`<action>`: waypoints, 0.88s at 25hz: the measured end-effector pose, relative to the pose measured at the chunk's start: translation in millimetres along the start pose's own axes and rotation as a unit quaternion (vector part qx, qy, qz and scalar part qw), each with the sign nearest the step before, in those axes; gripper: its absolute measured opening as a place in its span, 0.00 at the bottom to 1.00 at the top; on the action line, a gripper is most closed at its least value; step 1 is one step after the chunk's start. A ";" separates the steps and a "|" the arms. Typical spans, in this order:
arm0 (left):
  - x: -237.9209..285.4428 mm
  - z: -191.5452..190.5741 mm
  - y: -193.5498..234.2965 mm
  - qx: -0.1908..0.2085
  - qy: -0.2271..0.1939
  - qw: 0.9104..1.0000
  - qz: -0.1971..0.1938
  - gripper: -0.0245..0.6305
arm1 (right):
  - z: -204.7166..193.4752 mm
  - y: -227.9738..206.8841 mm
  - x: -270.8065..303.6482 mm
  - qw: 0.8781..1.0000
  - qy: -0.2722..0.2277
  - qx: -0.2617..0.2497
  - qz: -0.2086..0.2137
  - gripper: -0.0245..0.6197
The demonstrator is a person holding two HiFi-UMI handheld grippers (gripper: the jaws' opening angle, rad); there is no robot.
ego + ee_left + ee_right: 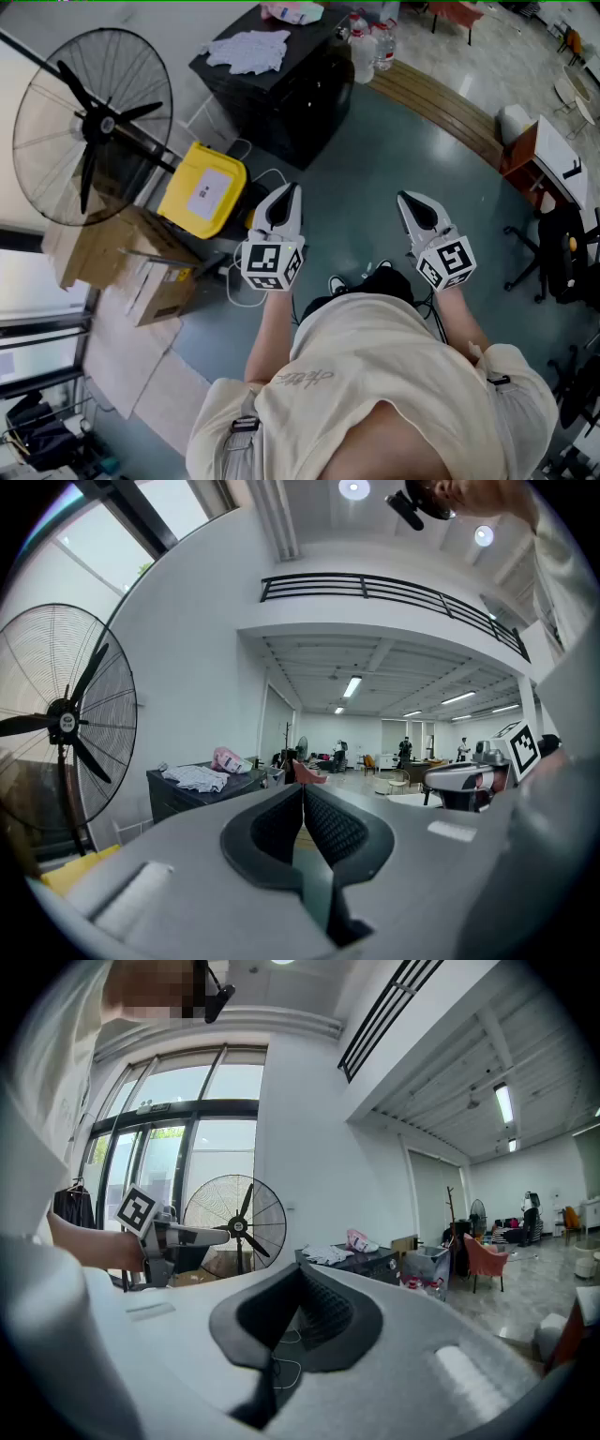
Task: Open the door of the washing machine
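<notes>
Room: grey floor (375, 202), fan (89, 122) far left.
Left hand-held gripper (291, 193): closed, empty.
Right hand-held gripper (406, 200): closed, empty.
Washing machine: door not visible.
Advice: find door, open jaws before reaching handle.

Two grippers: left gripper (289, 195), right gripper (412, 204). One fan (89, 122) and one yellow box (202, 187) left of the left gripper. Two cartons (94, 246) (167, 292) behind those. One cabinet (281, 94) ahead, with at least two bottles (364, 52) beside it.
</notes>
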State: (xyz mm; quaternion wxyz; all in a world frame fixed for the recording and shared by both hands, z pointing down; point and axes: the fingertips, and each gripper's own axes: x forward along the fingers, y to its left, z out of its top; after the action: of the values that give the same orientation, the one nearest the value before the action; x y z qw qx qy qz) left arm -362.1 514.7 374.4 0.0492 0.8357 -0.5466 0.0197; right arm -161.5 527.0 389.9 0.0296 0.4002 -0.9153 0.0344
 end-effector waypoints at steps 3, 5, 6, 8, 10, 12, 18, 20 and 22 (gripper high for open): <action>5.2 2.0 -1.5 0.029 0.010 1.000 -0.004 0.07 | 2.8 -0.2 5.8 1.000 -0.004 -0.004 0.002 0.04; 5.8 2.1 -0.9 0.039 0.012 0.999 -0.003 0.06 | 3.5 2.6 8.1 1.000 -0.005 -0.007 0.005 0.04; 5.5 1.9 -0.7 0.041 0.012 0.999 -0.004 0.06 | 3.7 4.4 8.9 1.000 -0.006 -0.007 0.007 0.04; 5.0 1.9 -0.5 0.038 0.012 0.999 -0.005 0.06 | 4.8 7.1 10.3 1.000 -0.005 -0.001 0.014 0.04; 4.4 3.7 -0.8 0.037 0.009 0.999 -0.003 0.06 | 9.5 7.9 10.7 1.000 -0.009 0.012 0.021 0.04; 3.1 7.5 -0.5 0.043 0.003 0.999 0.002 0.07 | 16.2 6.4 11.2 1.000 -0.015 0.014 0.020 0.04; 2.2 10.9 -1.6 0.063 0.004 0.998 0.014 0.07 | 14.0 -0.4 11.2 1.000 -0.008 -0.001 0.017 0.04; 3.7 9.1 -1.3 0.063 0.009 0.998 0.017 0.07 | 11.3 -2.8 12.5 1.000 -0.004 0.000 0.020 0.04; 6.7 7.4 -2.9 0.057 0.014 0.998 0.017 0.08 | 11.0 -6.3 13.9 1.000 -0.002 0.001 0.025 0.04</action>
State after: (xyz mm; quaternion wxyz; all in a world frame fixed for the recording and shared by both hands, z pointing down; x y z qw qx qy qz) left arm -356.9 509.0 367.5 0.0089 0.8274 -0.5579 0.0637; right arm -166.5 511.7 380.3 0.0269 0.3774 -0.9250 0.0351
